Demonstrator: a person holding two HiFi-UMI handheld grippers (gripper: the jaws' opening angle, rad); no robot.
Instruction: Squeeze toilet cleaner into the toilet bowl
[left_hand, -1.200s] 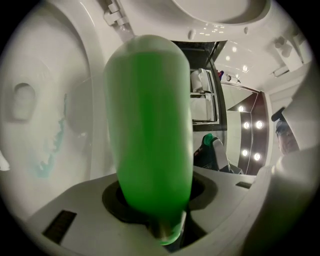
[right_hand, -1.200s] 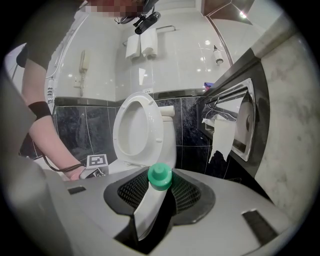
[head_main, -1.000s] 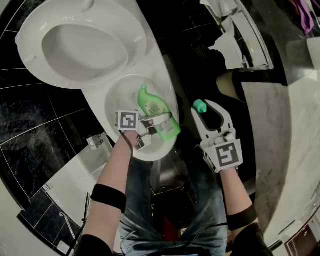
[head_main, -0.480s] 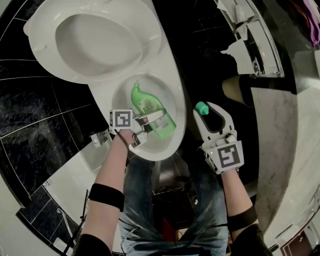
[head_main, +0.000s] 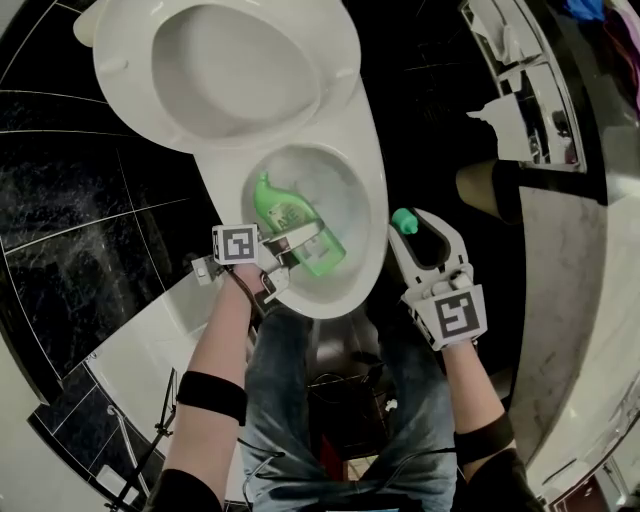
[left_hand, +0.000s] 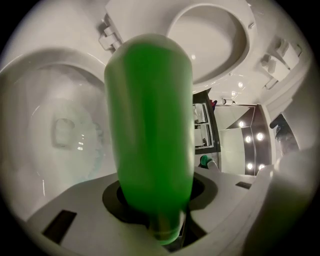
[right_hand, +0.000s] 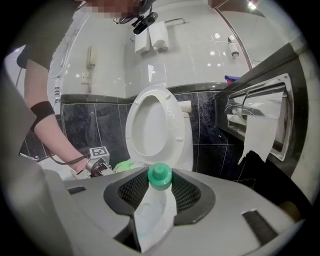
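Rounded green plastic bottle (head_main: 292, 222) (smooth-sided) over glossy bowl (head_main: 372, 190)

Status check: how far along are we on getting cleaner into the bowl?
Done: the seat is up and the cap is off, clamped in the right gripper. In hand: the left gripper grips the green bottle, which is lying over the toilet bowl. Left: aim the nozzle and squeeze. I see no cleaner on the porcelain yet.
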